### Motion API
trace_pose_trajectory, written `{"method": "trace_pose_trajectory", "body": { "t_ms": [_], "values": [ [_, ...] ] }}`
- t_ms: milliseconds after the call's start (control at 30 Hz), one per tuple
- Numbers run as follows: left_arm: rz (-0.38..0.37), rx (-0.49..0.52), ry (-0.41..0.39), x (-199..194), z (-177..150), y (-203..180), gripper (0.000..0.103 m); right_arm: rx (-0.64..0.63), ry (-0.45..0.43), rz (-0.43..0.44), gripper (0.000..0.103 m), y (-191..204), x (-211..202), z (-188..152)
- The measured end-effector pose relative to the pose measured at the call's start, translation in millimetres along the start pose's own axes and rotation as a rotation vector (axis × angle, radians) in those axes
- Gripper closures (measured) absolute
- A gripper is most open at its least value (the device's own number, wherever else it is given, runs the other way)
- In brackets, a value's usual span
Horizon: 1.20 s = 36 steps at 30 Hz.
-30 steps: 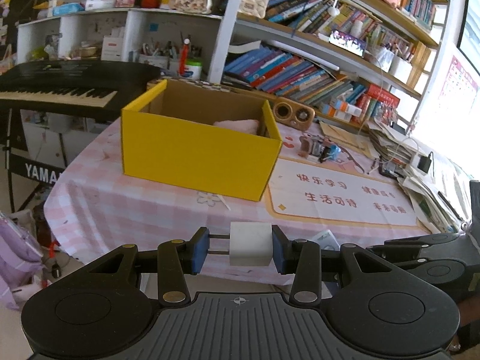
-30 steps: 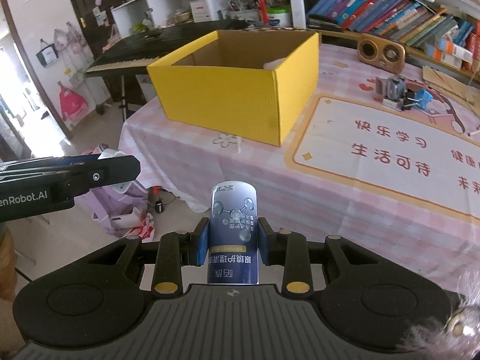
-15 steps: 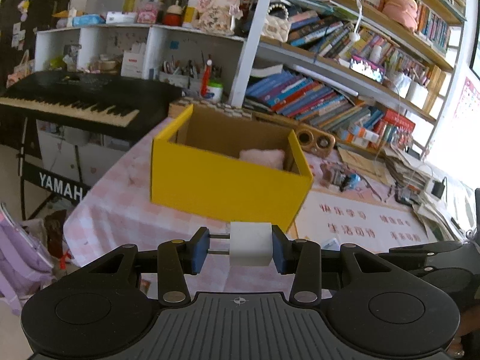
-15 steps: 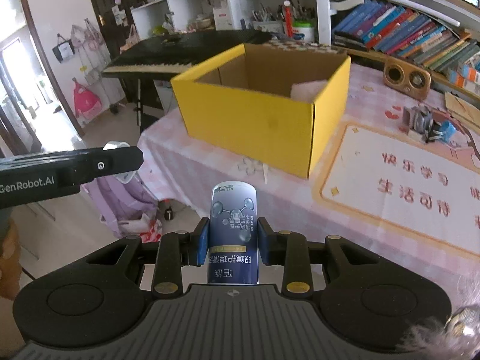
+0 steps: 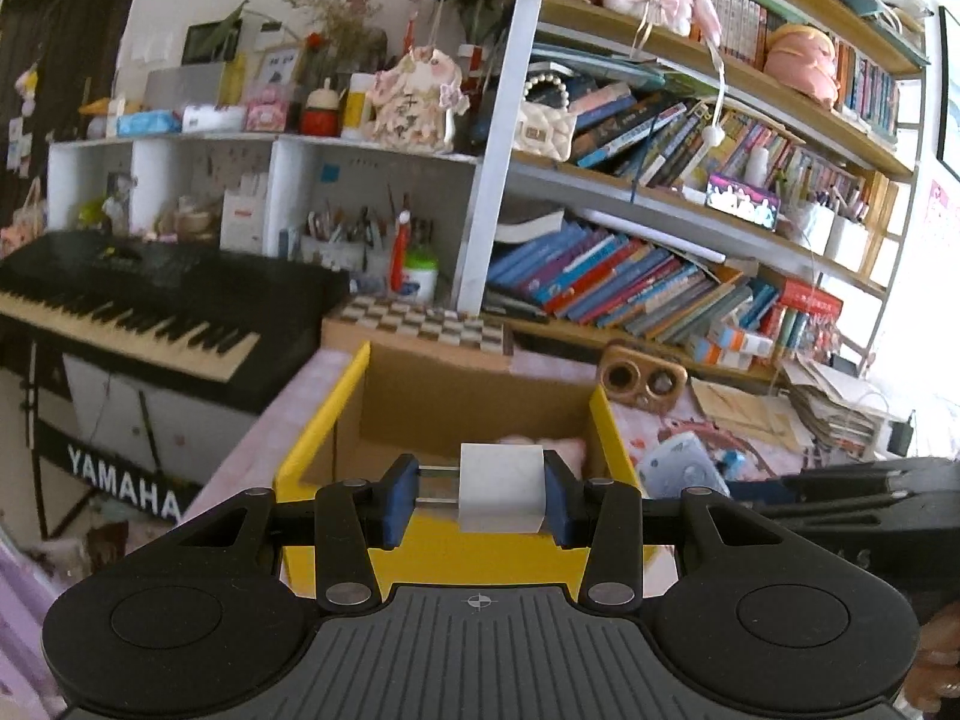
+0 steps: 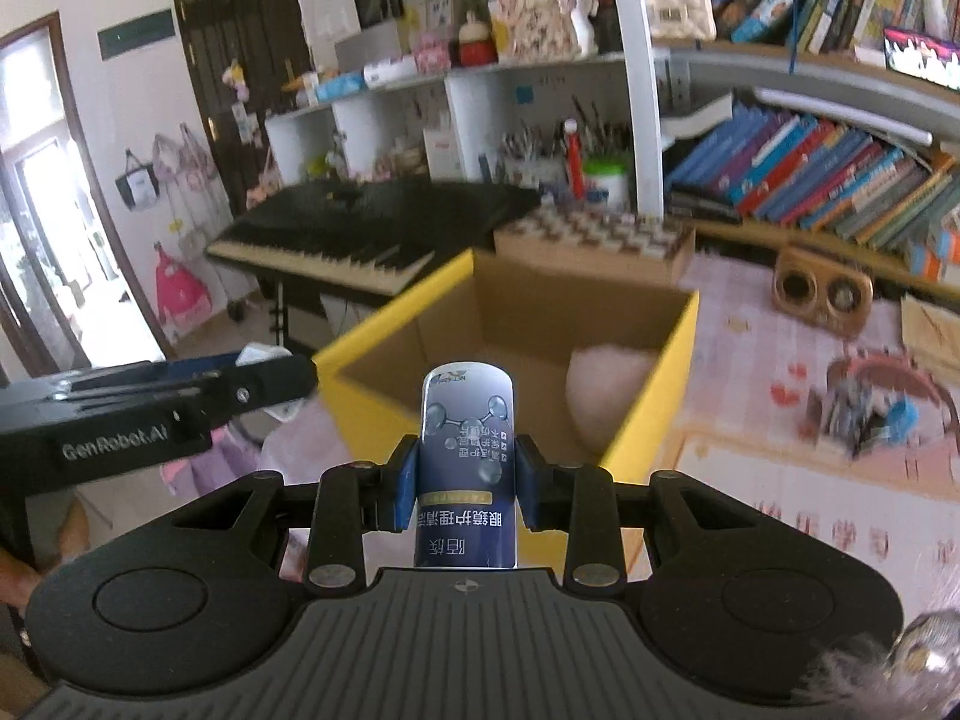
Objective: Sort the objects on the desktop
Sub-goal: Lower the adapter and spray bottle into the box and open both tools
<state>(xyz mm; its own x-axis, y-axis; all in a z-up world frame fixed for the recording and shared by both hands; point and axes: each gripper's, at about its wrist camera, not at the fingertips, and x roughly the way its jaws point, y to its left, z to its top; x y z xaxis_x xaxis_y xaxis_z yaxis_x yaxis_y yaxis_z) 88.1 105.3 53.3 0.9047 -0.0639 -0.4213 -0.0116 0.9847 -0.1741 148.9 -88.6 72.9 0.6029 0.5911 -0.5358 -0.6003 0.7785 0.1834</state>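
Yellow box [image 5: 480,546] front half-hidden; left claw [image 5: 477,498] grips white block [image 5: 501,495], right claw [image 6: 462,483] blue bottle [image 6: 467,468].

Each gripper is built of matte black plastic: the left gripper [image 5: 478,495] and the right gripper [image 6: 465,483] both have a ribbed grey-black centre plate marked with a small crosshair, flanked by two round black discs. Angled black link arms carry silver screw heads at their joints. The fingers [image 5: 401,498] end in blue pads, with thin silver rods running between them. Seen from the side, the left gripper's body bears white "GenRobot.AI" lettering. A bit of bare skin shows at the frame's lower corner.
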Motion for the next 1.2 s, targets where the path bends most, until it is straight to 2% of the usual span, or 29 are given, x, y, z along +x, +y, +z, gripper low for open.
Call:
{"method": "trace_pose_trajectory", "body": {
  "t_ms": [167,300,433,533,667,800,1200],
  "values": [
    [0.025,0.026,-0.004,37.8,18.1,1.6,0.062,-0.036,-0.048,-0.023,0.073,-15.3,24.0,30.4],
    [0.069,0.038,0.03,74.5,25.6,8.7,0.062,-0.067,-0.053,-0.019,0.073,-28.4,52.3,51.2],
    [0.097,0.068,0.093,111.2,27.8,10.7,0.062,-0.104,-0.017,-0.007,0.073,-39.0,89.3,67.6],
    [0.108,0.1,0.169,138.0,25.2,10.2,0.062,-0.136,0.013,-0.001,0.073,-43.8,115.5,74.2],
    [0.119,0.125,0.261,163.2,15.4,7.2,0.062,-0.184,0.071,0.008,0.073,-46.7,149.0,77.0],
    [0.122,0.141,0.321,177.4,6.5,4.9,0.062,-0.236,0.151,0.035,0.073,-45.7,182.2,78.8],
    [0.125,0.166,0.442,197.8,-4.3,4.0,0.061,-0.338,0.409,0.107,0.073,-44.0,258.2,70.4]
  ]
}}
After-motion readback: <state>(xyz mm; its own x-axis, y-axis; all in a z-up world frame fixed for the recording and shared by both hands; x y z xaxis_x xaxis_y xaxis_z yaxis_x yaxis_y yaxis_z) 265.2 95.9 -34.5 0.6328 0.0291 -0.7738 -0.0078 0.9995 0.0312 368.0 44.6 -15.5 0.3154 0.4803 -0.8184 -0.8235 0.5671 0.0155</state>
